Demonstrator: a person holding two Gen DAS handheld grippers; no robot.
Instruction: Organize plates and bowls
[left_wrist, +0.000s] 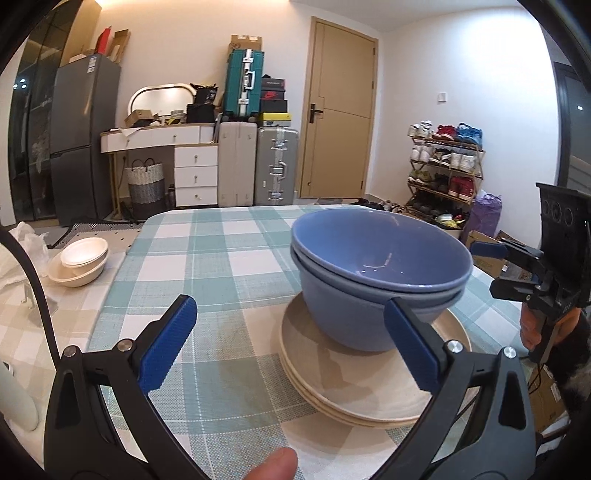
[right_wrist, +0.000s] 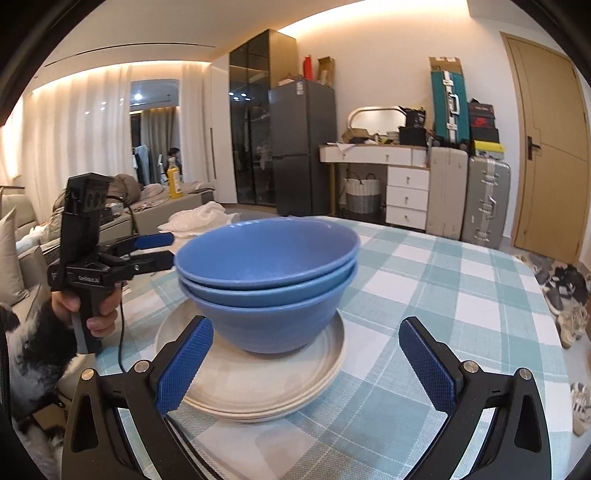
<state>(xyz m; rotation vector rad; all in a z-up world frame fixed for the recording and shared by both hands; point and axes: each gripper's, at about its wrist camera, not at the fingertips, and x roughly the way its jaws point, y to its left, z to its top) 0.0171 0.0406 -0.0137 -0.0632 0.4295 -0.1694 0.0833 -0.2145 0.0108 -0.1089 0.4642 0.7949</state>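
I am holding my left tool (left_wrist: 288, 332) wide, its two blue pads spread apart with nothing between them, low over the checked worktop (left_wrist: 207, 251). Its right pad (left_wrist: 410, 343) is sitting in front of the lower bowl's side; whether it is touching I cannot tell. I am also holding my right tool (right_wrist: 306, 354) wide and empty, its pads flanking the stack from the opposite side. In the right wrist view my left tool (right_wrist: 162, 247) is showing level with the bowl rims, gripped by my hand (right_wrist: 92, 314); in the left wrist view my right tool (left_wrist: 491, 266) is appearing at the right edge, beside the bowls.

The blue bowls (right_wrist: 266, 273) are sitting nested one inside another, three rims showing in the right wrist view, slightly askew. They are resting on the stacked beige plates (right_wrist: 258, 376), which are lying flat on the worktop, the bowls set toward the plates' far side. My thumb tip (left_wrist: 273, 465) is poking into the bottom of the left wrist view.

Off the worktop, to the left, two pale bowls (left_wrist: 79, 262) are lying nested on a beige checked surface.
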